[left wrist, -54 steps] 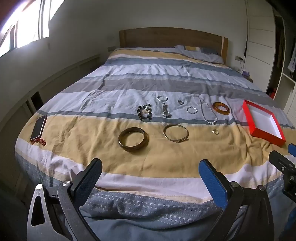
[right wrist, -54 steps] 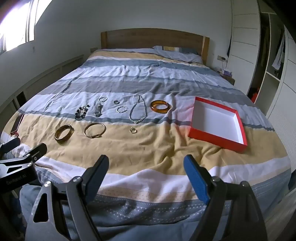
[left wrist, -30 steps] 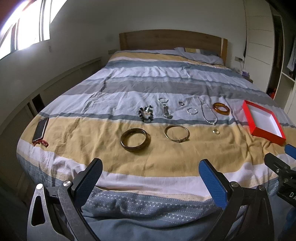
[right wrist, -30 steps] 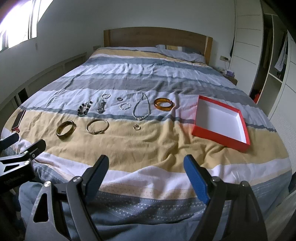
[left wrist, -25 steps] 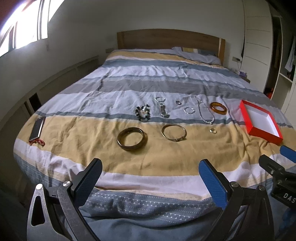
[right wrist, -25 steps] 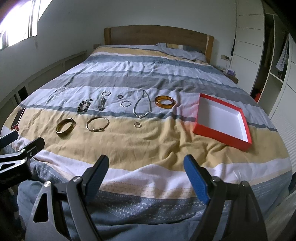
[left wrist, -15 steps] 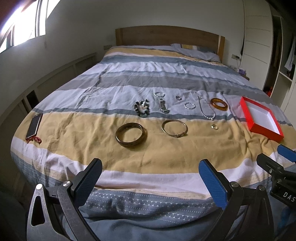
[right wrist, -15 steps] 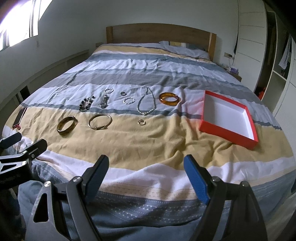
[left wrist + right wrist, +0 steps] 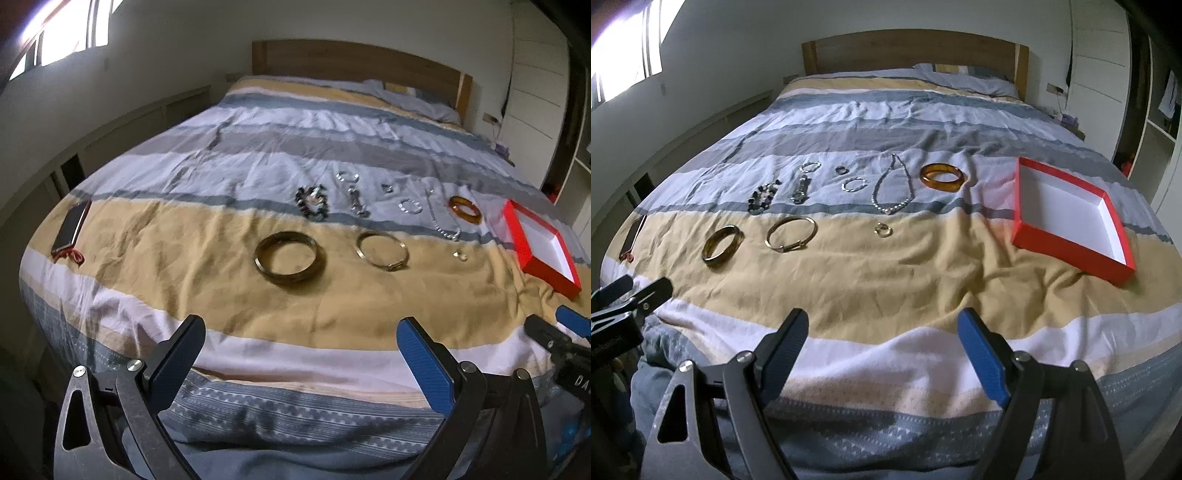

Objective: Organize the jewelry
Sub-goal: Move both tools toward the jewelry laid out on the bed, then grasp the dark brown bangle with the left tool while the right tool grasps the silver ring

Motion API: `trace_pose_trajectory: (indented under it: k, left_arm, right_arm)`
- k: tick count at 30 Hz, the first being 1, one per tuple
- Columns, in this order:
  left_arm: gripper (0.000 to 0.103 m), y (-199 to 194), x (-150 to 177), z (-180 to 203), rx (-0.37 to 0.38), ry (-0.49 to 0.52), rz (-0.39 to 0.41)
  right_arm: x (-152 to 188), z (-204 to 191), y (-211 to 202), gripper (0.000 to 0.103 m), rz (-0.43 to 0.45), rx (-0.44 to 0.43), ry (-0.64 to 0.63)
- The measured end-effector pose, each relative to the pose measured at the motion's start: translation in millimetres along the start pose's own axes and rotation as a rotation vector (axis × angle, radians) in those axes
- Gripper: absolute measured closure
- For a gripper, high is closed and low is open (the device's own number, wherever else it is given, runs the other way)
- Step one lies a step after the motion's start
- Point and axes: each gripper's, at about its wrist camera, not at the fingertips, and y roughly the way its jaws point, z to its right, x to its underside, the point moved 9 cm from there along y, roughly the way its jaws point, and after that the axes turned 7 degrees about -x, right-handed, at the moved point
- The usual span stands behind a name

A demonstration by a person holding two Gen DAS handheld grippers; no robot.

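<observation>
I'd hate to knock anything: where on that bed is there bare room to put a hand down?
The yellow stripe between the small ring and the red box is bare, as is the near white band ahead of the right tongs. It is crowded from the dark bangle across to the amber bangle.

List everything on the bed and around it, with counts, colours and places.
box: 1, red with white inside, empty, right side of bed
amber bangle: 1, orange, left of box
necklace: 1, silver beads, left of amber bangle
dark bangle: 1, brown, near left
thin bangle: 1, gold, right of dark bangle
bead bracelet: 1, black and white, behind the bangles
ring: 1, pale, yellow stripe
phone: 1, dark, left edge
headboard: 1, wood, far end
left gripper: open, empty
right gripper: open, empty
</observation>
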Motion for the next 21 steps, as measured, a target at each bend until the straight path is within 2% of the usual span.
trace_pose_trajectory:
  k: [3,6,11,15,17,19,21]
  left_arm:
    - [0.001,8.5,2.9,-1.6,0.008,0.012,-0.039]
    - [0.001,15.0,1.6,-3.6,-0.01,0.016,-0.047]
    - [0.001,25.3,-12.0,-2.4,0.002,0.038,-0.04]
    - [0.013,45.9,-27.8,-4.0,0.02,0.032,-0.06]
    - [0.016,55.5,-33.6,-3.0,0.03,0.029,-0.069]
    - [0.02,68.3,-40.3,-0.8,0.047,0.024,-0.08]
    - [0.026,77.9,-44.3,4.1,0.067,0.026,-0.091]
  right_arm:
    - [-0.2,6.8,5.5,0.021,-0.011,0.006,0.011]
    - [-4.6,12.0,12.1,0.021,-0.023,-0.004,0.021]
    - [-24.4,17.8,23.4,0.022,-0.017,-0.027,0.032]
    - [-39.0,15.9,40.0,0.022,-0.029,-0.064,0.022]
    - [-45.2,15.6,50.9,0.023,-0.04,-0.08,0.018]
    - [-51.7,15.3,63.4,0.027,-0.054,-0.102,0.021]
    - [-57.0,14.4,74.6,0.035,-0.064,-0.122,0.023]
